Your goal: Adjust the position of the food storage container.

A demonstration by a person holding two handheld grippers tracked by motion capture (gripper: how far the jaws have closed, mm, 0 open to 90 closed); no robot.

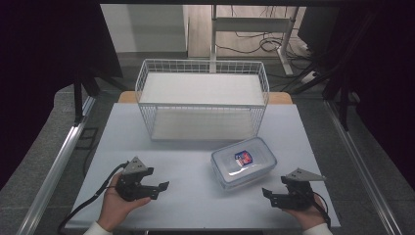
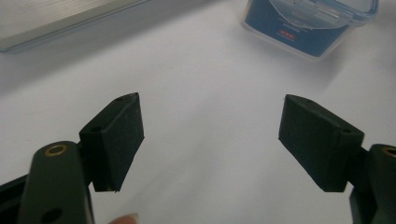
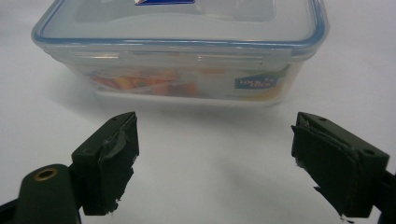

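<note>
The plastic container [image 1: 243,162], lid on, sits on the white table [image 1: 195,196] just in front of the wire basket [image 1: 203,98], off its right front corner. The left gripper [image 1: 161,188] rests well to the container's left, jaws spread wide with nothing between them. The right gripper [image 1: 266,195] lies near the container's right front side, pointing at it, jaws likewise spread and empty.

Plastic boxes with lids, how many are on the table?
1. The plastic box sits on the white table, lid on, just in front of the wire basket and between the two grippers. The basket looks empty, so nothing seems hidden.
</note>
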